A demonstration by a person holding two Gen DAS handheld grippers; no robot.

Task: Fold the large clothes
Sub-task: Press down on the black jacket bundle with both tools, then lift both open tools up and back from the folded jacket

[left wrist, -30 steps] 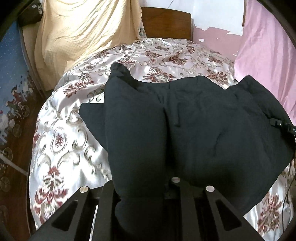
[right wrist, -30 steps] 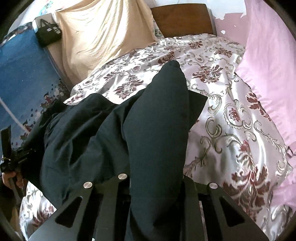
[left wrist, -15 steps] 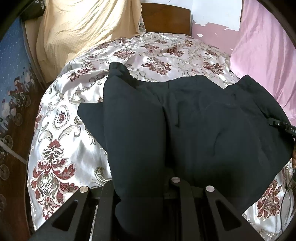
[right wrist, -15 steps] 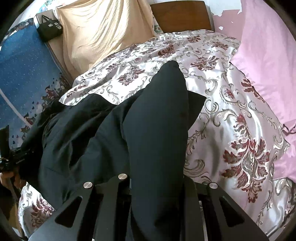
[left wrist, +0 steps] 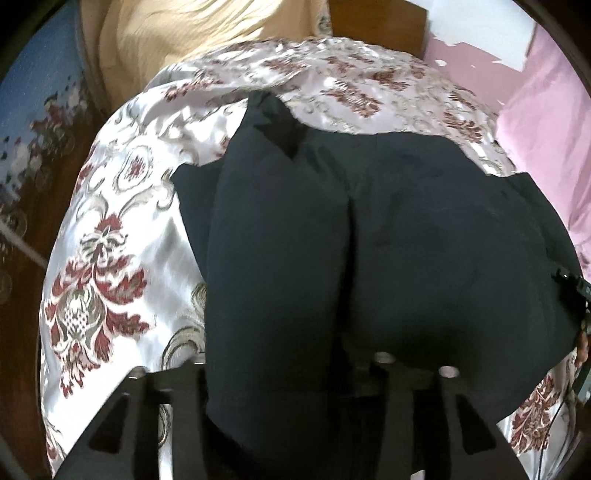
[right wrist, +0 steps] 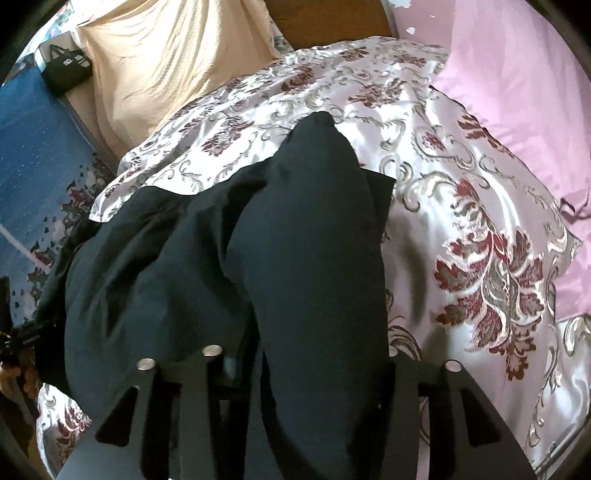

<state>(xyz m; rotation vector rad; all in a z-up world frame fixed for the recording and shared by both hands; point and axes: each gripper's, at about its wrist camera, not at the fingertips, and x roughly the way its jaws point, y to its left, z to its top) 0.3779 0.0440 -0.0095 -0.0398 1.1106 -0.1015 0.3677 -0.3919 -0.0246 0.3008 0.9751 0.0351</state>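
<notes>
Garment [left wrist: 406, 240] crosswise on bedspread [left wrist: 110, 229] (edge folded over)

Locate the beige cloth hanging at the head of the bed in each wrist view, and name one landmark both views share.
Left wrist: the beige cloth fills the top left, above the floral bedspread.
Right wrist: the beige cloth is upper left, beside a small black bag.
Shared landmark: the wooden headboard, just right of the cloth in both.

A: Both grippers have dropped closer to the bed [left wrist: 110, 236] with the black garment [left wrist: 424, 240]
B: Left gripper [left wrist: 291, 373] and right gripper [right wrist: 299, 365] jaws are opening, cloth still between them
</notes>
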